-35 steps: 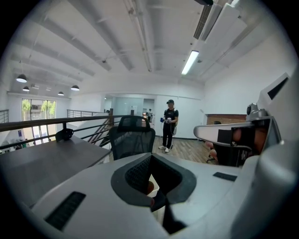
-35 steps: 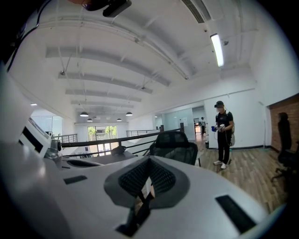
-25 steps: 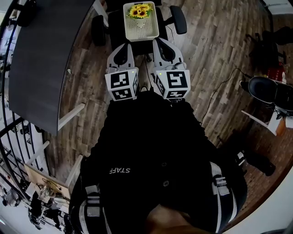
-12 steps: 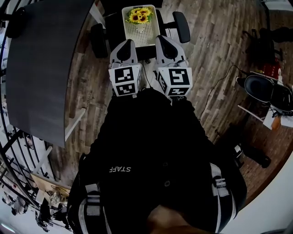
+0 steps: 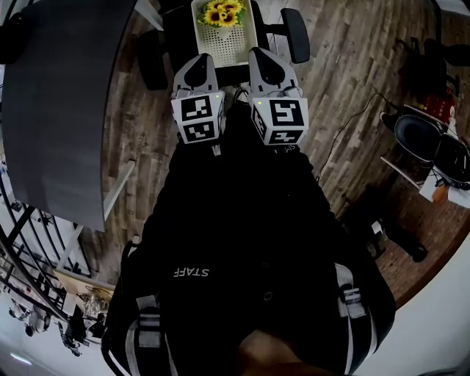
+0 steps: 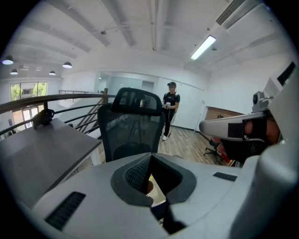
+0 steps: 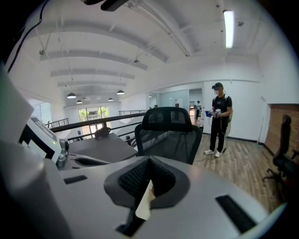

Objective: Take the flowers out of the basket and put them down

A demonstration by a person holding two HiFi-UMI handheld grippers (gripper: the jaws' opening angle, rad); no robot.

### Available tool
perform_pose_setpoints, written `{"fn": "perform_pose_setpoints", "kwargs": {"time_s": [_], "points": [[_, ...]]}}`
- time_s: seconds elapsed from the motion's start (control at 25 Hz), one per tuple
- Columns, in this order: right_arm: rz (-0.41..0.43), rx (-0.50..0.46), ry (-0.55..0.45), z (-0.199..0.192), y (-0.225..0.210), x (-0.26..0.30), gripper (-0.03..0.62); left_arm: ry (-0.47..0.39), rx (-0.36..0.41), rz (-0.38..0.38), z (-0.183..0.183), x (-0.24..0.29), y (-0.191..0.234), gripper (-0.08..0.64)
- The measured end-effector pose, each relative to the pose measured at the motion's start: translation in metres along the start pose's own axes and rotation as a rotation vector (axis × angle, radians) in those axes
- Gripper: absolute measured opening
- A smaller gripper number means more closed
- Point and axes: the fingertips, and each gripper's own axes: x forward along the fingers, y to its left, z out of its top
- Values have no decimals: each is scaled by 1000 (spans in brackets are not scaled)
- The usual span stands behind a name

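While flowers (image 5: 224, 13) fill the basket (image 5: 225, 45), left claw (image 5: 203, 59) and right claw (image 5: 260, 53) hover closed, empty.

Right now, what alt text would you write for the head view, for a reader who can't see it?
Seen from above, a person in black holds the left gripper and right gripper side by side, pointing at a white basket of yellow flowers on a black office chair. A grey table stands at left on wooden floor.

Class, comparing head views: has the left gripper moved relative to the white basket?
Yes. The left gripper has advanced toward the basket; its tip now appears level with its near edge.
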Motion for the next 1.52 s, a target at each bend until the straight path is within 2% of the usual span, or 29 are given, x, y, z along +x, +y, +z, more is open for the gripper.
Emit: {"fn": "perform_pose_setpoints", "kwargs": {"time_s": [0.28,0.4,0.72,1.12,1.52], "points": [[47,12,21,-32,-44,41,12,5,-19,67,-29,48,-7,0],[64,16,48,-49,-64,67,12,19,-5,77,-42,81,-8,0],[82,53,145,-134,-103,147,12,123,-38,125,-115,175,14,0],[92,54,186,-231,-131,224,12,229,-83,115,-211,277,28,0],[82,76,220,-292,-144,268,12,301,-104,126,-260,334,40,0]]}}
